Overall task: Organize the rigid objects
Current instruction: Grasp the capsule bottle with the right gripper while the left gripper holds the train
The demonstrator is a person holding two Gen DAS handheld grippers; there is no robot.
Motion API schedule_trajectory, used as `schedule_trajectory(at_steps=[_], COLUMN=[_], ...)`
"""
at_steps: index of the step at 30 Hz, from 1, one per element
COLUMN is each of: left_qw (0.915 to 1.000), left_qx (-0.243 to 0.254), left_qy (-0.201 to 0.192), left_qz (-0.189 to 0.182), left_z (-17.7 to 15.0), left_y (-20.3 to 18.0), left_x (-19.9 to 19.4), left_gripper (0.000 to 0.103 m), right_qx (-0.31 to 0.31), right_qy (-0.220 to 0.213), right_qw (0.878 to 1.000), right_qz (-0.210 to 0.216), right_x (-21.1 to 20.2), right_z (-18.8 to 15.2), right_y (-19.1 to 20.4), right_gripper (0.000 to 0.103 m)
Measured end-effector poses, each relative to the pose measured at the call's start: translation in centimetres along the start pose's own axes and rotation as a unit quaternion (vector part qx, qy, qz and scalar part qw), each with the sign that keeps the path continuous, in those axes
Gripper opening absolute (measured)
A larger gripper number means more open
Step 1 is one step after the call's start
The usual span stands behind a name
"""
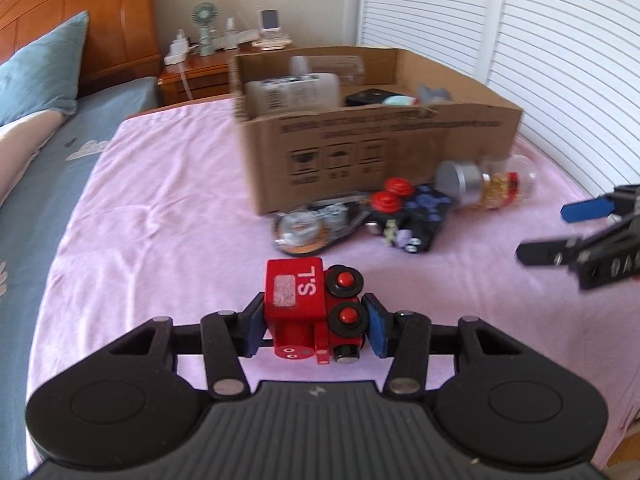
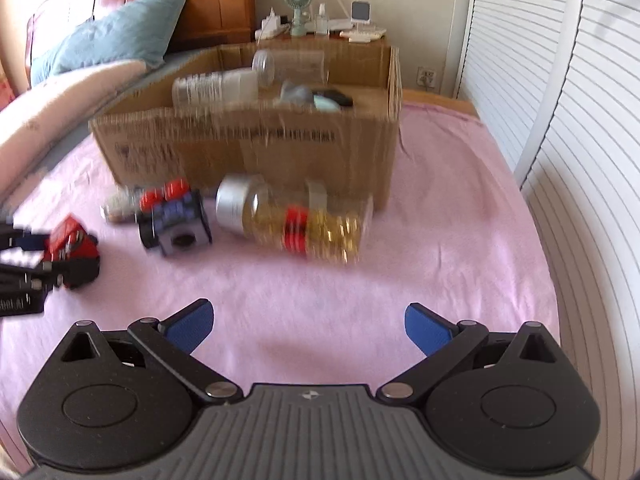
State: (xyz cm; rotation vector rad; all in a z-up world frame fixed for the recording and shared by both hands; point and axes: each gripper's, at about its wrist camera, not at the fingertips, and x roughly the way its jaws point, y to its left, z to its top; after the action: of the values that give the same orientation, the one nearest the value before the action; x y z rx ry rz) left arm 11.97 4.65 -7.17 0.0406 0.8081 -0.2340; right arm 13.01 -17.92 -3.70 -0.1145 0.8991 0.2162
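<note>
Ok, left wrist view: my left gripper [image 1: 316, 326] is clamped on the red toy train [image 1: 314, 312], blue pads tight on both its sides, over the pink sheet [image 1: 160, 208]. Ahead, the cardboard box [image 1: 360, 136] sits with a tape dispenser [image 1: 316, 224], a black toy [image 1: 412, 216] and a clear jar [image 1: 484, 186] lying against its front.

Right wrist view: my right gripper [image 2: 308, 328] is spread wide, nothing between the pads, pointing at the jar [image 2: 296, 220] on its side by the box [image 2: 248, 148]. Train [image 2: 70, 252] at far left, blurred.
</note>
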Motion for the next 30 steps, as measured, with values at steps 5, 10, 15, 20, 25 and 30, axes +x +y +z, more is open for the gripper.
schedule_trajectory(at_steps=[5,10,15,20,25,30], left_qw=[1.0,1.0,0.9999,1.0,1.0,1.0], left_qx=[-0.007,-0.007,-0.007,-0.007,-0.008,-0.008], left_qy=[-0.003,-0.005,-0.003,-0.005,-0.005,-0.004], left_qz=[-0.001,-0.005,-0.007,-0.005,0.003,0.003], left_z=[-0.1,-0.1,0.0,0.1,0.5,0.6], left_y=[0.8,0.9,1.1,1.1,0.9,0.9], left_x=[-0.1,-0.1,0.0,0.1,0.5,0.7], left_gripper=[0.049,0.049,0.049,0.049,0.05,0.05], right_qx=[0.022,0.032,0.033,0.041,0.04,0.022], right_qy=[-0.021,-0.033,-0.016,-0.009,0.001,0.01], right_qw=[1.0,0.997,0.995,0.994,0.995,0.996], right_qz=[-0.002,-0.058,-0.089,-0.096,-0.092,-0.089], right_x=[0.3,1.7,3.5,3.7,4.1,4.9], right_z=[3.0,5.2,5.1,4.9,5.0,5.4], right_y=[0.6,2.3,3.1,2.4,2.1,2.7], right_gripper=[0.103,0.103,0.103,0.103,0.103,0.101])
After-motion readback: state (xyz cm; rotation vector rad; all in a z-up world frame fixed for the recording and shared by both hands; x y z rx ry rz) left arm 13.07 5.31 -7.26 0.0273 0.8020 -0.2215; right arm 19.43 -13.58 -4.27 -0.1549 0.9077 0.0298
